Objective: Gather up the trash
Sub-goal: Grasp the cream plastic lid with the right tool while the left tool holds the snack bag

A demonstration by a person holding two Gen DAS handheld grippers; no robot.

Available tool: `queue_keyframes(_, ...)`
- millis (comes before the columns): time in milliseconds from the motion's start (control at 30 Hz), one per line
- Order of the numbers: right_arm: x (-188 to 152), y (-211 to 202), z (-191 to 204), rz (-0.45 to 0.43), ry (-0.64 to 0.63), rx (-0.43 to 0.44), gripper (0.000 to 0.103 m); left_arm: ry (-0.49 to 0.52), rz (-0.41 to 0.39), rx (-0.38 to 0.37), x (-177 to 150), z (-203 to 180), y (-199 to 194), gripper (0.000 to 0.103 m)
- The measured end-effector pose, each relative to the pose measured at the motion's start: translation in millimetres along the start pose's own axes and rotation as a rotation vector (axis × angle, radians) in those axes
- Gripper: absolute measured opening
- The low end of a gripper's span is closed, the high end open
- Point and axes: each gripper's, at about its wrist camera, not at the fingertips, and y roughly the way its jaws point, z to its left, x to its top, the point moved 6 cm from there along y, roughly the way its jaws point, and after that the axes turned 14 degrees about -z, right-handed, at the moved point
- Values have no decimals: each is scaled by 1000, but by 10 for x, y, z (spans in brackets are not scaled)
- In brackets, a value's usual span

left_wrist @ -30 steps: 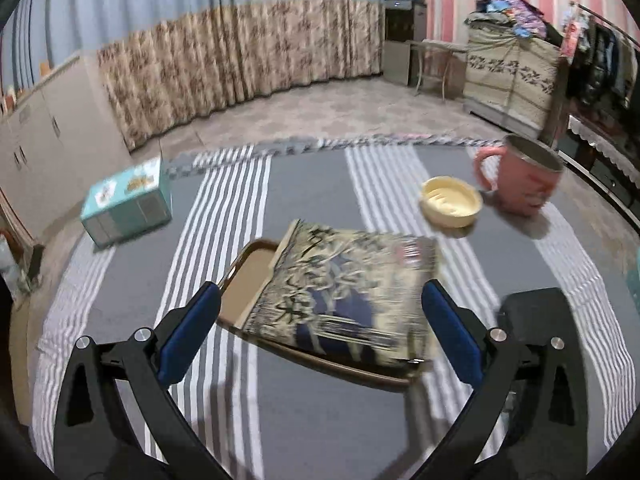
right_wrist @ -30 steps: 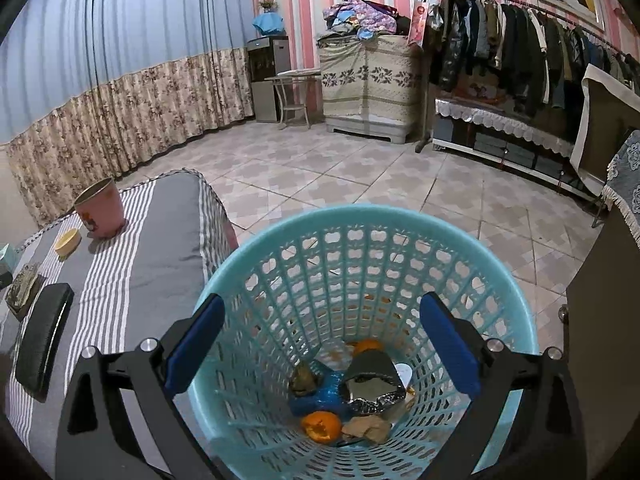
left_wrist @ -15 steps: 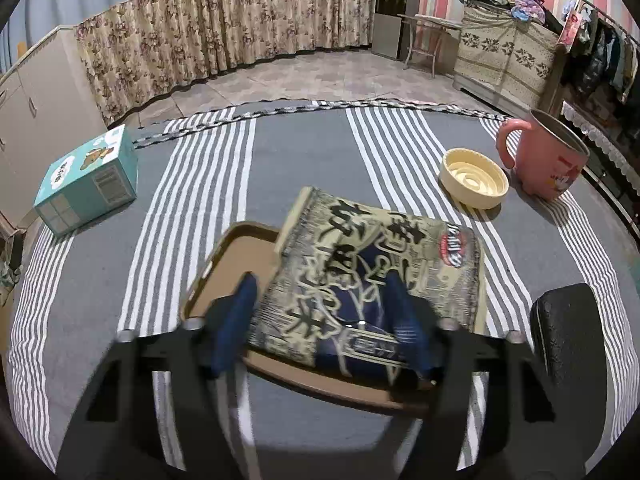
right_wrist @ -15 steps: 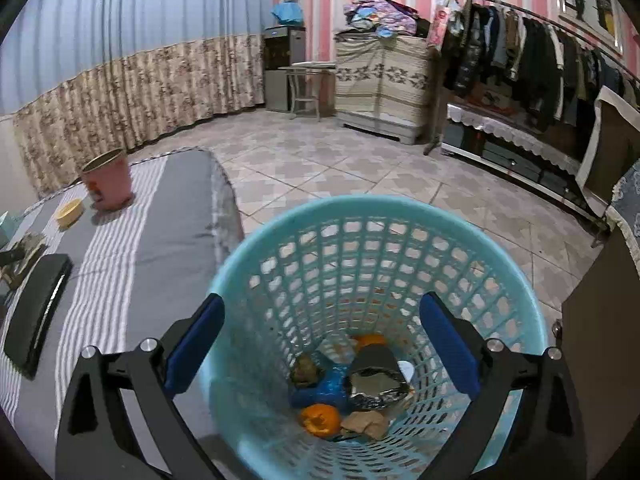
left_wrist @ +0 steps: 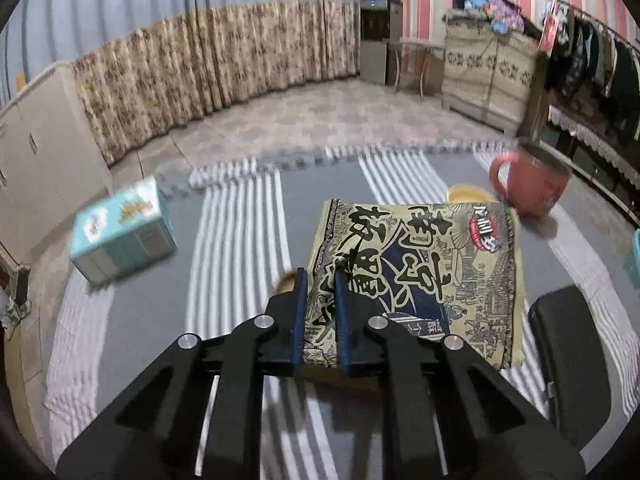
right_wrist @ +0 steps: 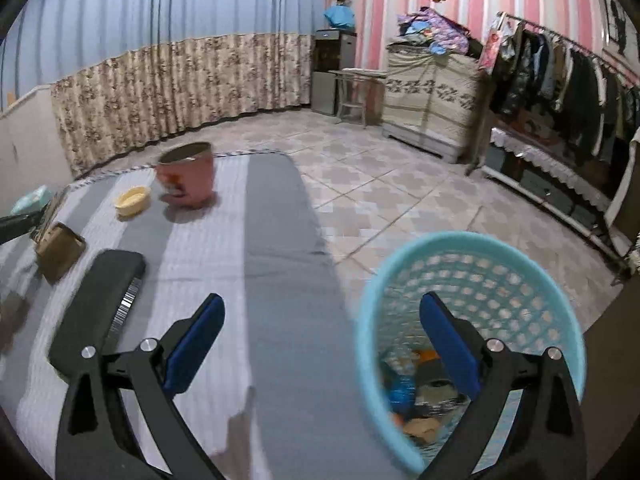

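Left gripper [left_wrist: 321,276] clamped on the near left corner of a printed snack packet [left_wrist: 416,276], jaws pinching the wrapper. Beyond it on the striped counter [left_wrist: 240,240]: pink mug [left_wrist: 530,186], yellow dish [left_wrist: 468,194]. Teal box [left_wrist: 122,236] at left, black case [left_wrist: 570,356] at right.

The packet [left_wrist: 416,276] was a flat snack bag, beige and dark blue, printed with large black characters and a red round logo at its far right corner. It was lifted and tilted, its near left edge crumpled and pinched between blue pads [left_wrist: 299,316]. The basket [right_wrist: 472,308] was a light-blue plastic one with a perforated wall, standing upright on the tiled floor right of the table, holding a jumble of blue, orange and brown trash at its bottom.
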Motion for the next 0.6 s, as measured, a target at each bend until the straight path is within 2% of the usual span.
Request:
queue_keyframes(167,140,146,451,3,13,55,96,29,-96,126,149,276,-88,10)
queue_keyframes(367,267,471,1132,25,25,139,96,-29,-91,200,71,637,-63,10)
queue_keyframes(433,311,605,1409,29,3,162,96,-65,-81,203,44,743,-41,10)
queue_keyframes(533,357,787,1728,28,-44,179,96,-47,-84,258,46,849,-20,10)
queue_keyframes(600,354,963,1950,54,-62,193,96,-69,-73,264,28,921,8,10)
